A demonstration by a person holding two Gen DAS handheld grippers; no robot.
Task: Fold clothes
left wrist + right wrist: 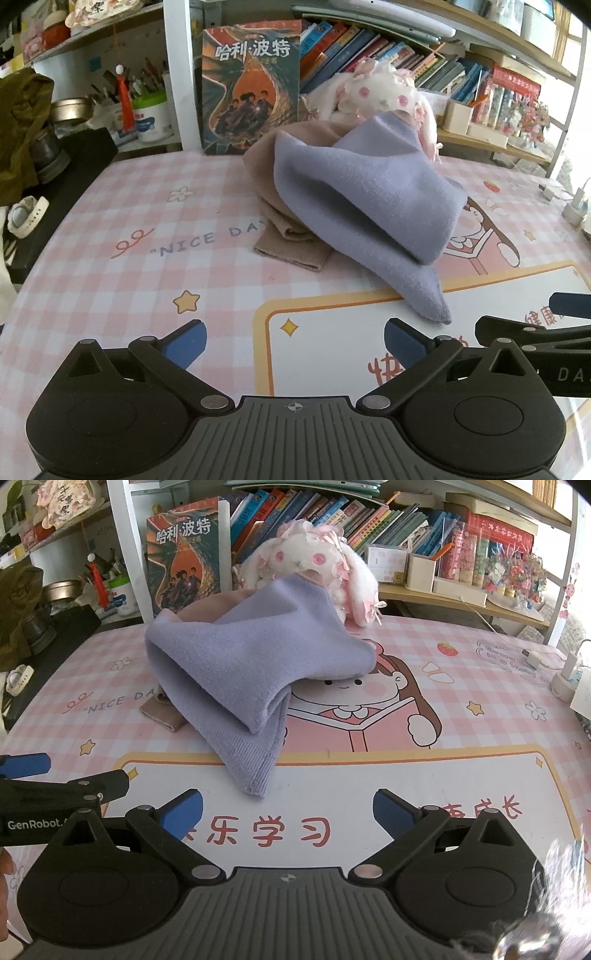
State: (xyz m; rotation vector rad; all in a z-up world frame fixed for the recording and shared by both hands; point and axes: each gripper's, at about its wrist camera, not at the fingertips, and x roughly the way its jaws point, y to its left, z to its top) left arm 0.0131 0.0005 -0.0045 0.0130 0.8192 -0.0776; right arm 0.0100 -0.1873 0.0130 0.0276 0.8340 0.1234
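A lilac knitted garment [369, 206] lies crumpled on the pink checked table mat [110, 280], draped over a beige garment [291, 243] whose cuff sticks out at the left. Both also show in the right wrist view: lilac [243, 672], beige [162, 714]. My left gripper [295, 341] is open and empty, a little in front of the lilac garment's near corner. My right gripper [288, 812] is open and empty, just in front of that same corner; its fingers [517, 332] show at the right of the left wrist view.
A white plush toy [314, 565] sits behind the clothes, partly under the lilac garment. A large book [251, 85] stands at the back against a shelf of books [332, 513]. A watch [26, 218] lies at the left; chargers [569, 672] lie at the right edge.
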